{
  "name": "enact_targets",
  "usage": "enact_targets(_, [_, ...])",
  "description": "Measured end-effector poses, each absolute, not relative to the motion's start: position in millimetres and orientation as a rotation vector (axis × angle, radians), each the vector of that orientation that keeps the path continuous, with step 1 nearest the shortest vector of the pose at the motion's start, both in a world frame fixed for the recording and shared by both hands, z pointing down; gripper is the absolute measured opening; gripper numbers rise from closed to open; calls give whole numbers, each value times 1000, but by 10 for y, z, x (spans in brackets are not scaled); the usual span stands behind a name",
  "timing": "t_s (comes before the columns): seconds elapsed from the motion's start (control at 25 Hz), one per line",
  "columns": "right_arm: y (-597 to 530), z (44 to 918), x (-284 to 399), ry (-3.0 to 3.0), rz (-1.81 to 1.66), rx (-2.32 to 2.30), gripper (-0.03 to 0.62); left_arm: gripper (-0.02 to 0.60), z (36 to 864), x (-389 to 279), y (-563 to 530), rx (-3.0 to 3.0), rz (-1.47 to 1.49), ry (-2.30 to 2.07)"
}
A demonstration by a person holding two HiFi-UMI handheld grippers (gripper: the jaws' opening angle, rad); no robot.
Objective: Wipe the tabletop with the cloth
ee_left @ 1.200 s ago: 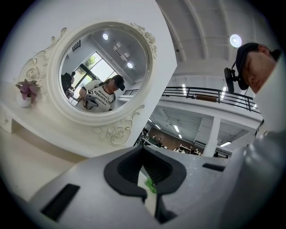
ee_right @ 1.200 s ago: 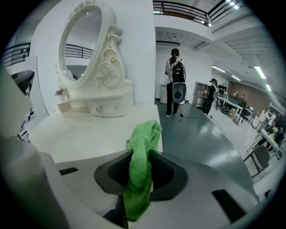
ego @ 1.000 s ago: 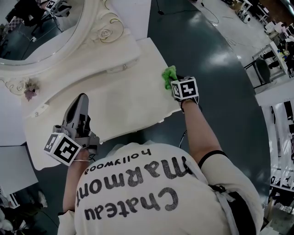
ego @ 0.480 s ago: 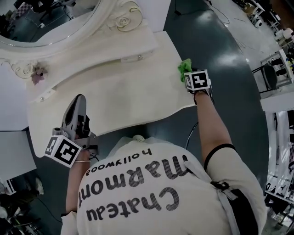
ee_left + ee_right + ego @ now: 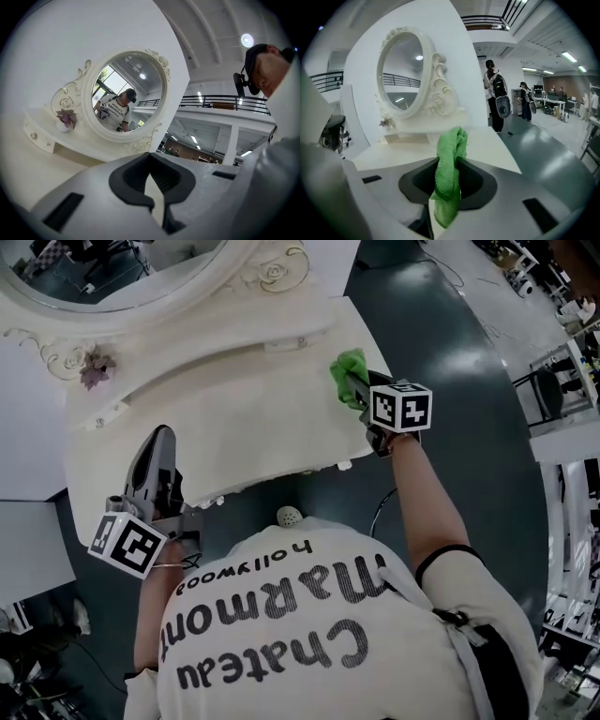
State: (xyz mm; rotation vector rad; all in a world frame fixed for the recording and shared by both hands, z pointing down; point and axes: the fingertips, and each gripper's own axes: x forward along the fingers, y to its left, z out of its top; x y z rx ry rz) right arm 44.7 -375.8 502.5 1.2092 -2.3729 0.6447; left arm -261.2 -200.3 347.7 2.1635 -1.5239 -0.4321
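Right gripper grips a bunched green cloth; its own view shows the jaws clamped on the fabric, which stands up in a twisted roll between them. Over the last second the cloth has slid a little inward from the right-hand edge of the cream tabletop and now sits at about 2 o'clock on it, just below the raised back shelf. I judge the wipe is under way but confined to that end, with the broad middle and the 9 o'clock side left to do. Left gripper has stayed at 7 o'clock by the front edge, jaws all but closed on nothing.

The top looks smooth, pale and bare. An ornate oval mirror rises at 11 o'clock, with a small purple flower ornament at 10 o'clock. Glossy dark floor spreads from 3 o'clock, and a person with a backpack stands far off.
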Motion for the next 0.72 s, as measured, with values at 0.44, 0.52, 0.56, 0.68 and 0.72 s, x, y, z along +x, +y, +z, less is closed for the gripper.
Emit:
enact_targets(0.44, [-2867, 5474, -378, -2159, 427, 918, 112, 8, 3517, -3137, -1194, 2157, -477, -1565])
enact_targets(0.52, [-2808, 5650, -382, -2035, 286, 885, 112, 8, 3539, -3187, -1072, 2175, -474, -1571])
enact_targets(0.56, [-2781, 5714, -387, -1983, 232, 879, 112, 8, 3555, -3196, -1012, 2187, -464, -1571])
enact_targets(0.68, [-2731, 5787, -391, -1900, 191, 903, 110, 8, 3628, -3199, -835, 2215, -399, -1577])
enact_targets(0.72, [-2724, 5792, -393, -1887, 193, 905, 110, 8, 3649, -3217, -782, 2214, -380, -1584])
